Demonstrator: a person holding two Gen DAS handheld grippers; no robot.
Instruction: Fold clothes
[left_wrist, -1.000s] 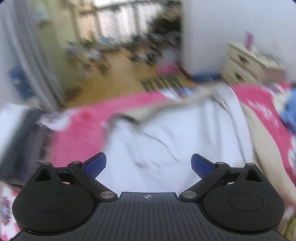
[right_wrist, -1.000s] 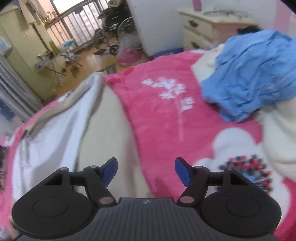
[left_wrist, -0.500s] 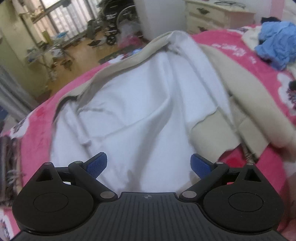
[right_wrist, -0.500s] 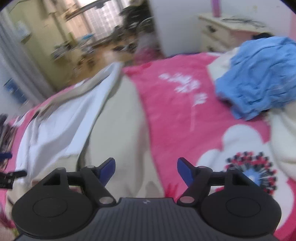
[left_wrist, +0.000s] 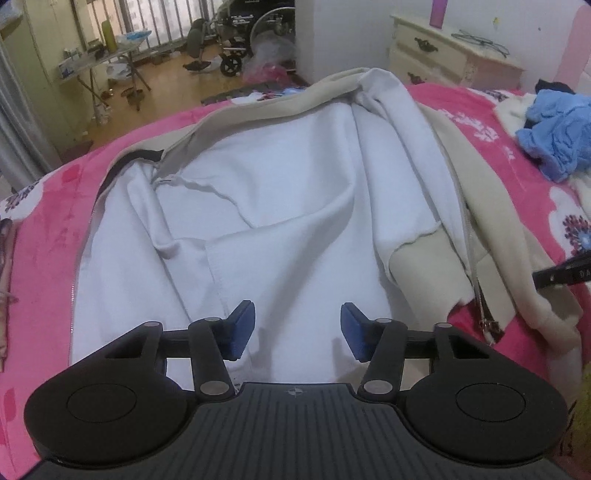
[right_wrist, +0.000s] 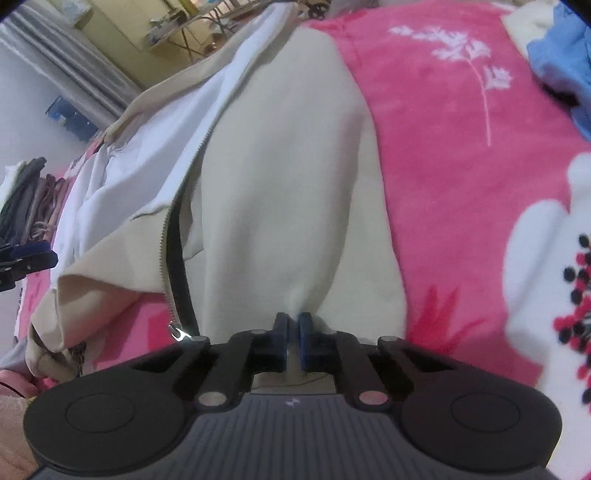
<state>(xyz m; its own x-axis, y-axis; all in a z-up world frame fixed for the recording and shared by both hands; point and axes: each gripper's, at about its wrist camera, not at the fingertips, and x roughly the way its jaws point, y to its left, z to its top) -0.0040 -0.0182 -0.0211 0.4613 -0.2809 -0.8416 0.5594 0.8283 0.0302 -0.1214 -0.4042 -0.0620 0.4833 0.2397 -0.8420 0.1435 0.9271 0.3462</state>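
Observation:
A beige zip jacket with a white lining (left_wrist: 288, 192) lies open on a pink flowered blanket (left_wrist: 48, 206). My left gripper (left_wrist: 297, 330) is open just above the lining's near edge, with nothing between its blue pads. My right gripper (right_wrist: 292, 341) is shut on the near hem of the jacket's beige panel (right_wrist: 288, 184), beside the zipper (right_wrist: 173, 258). The right gripper's tip shows at the right edge of the left wrist view (left_wrist: 561, 275). The left gripper's tip shows at the left edge of the right wrist view (right_wrist: 26, 260).
A crumpled blue garment (left_wrist: 554, 136) lies on the bed at the far right. A stack of folded dark clothes (right_wrist: 26, 199) sits at the left. A cream nightstand (left_wrist: 443, 62) stands beyond the bed. A wheelchair (left_wrist: 236, 40) and folding table (left_wrist: 110, 62) stand on the wooden floor.
The right gripper has dropped to the jacket's beige panel and shut on its hem. The left gripper has narrowed its opening and moved closer to the white lining.

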